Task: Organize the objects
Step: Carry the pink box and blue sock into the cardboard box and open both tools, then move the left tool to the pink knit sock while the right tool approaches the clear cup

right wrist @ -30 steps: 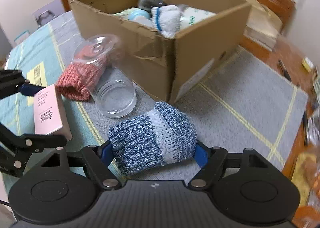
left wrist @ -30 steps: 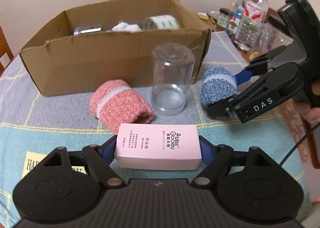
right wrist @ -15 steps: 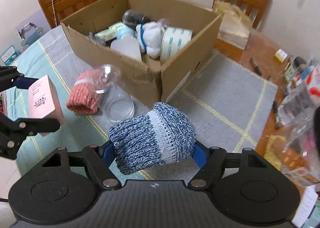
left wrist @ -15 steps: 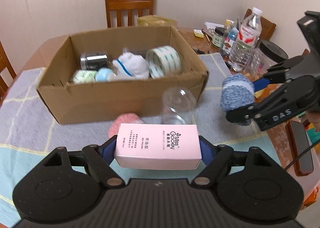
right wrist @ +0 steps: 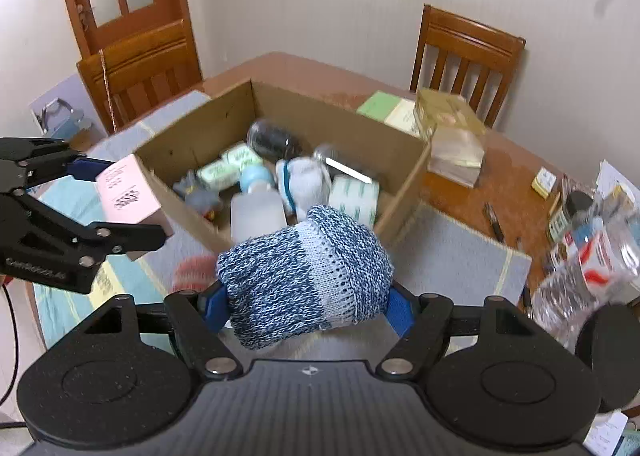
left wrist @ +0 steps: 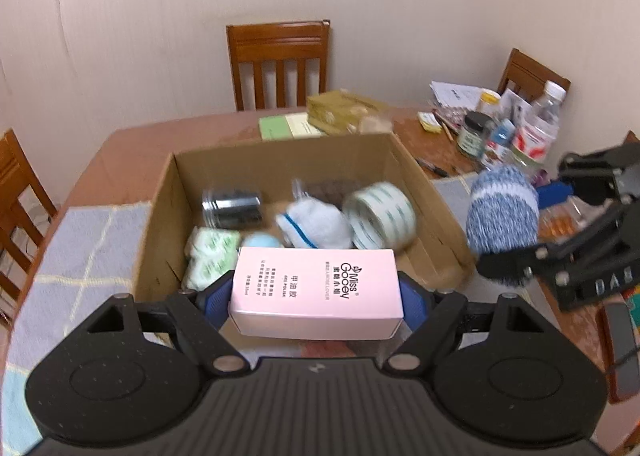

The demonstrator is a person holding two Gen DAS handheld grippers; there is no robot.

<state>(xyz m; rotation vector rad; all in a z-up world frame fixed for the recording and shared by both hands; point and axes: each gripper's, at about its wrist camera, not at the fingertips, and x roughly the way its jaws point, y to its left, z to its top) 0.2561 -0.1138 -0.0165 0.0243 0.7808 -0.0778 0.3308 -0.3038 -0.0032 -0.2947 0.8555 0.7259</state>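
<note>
My left gripper (left wrist: 316, 292) is shut on a pink box (left wrist: 316, 290) and holds it in the air over the near wall of an open cardboard box (left wrist: 416, 172). My right gripper (right wrist: 306, 296) is shut on a blue and white knitted sock roll (right wrist: 306, 282), held high at the cardboard box's (right wrist: 404, 176) near right corner. The sock roll also shows in the left wrist view (left wrist: 502, 212), and the pink box in the right wrist view (right wrist: 126, 192). The cardboard box holds a tape roll (left wrist: 378, 214), a white sock (left wrist: 316, 226), a metal tin (left wrist: 232, 206) and other items.
A red sock roll (right wrist: 194, 272) lies on the checked cloth (right wrist: 460, 256) below my right gripper. Bottles and jars (left wrist: 516, 132) crowd the table's right side. A gold box (left wrist: 344, 112) and green booklets (left wrist: 288, 126) lie behind the cardboard box. Wooden chairs (left wrist: 278, 60) stand around the table.
Both grippers have risen from the table with their loads and moved toward the cardboard box. I now look down into the box; the clear jar has dropped out of sight.
</note>
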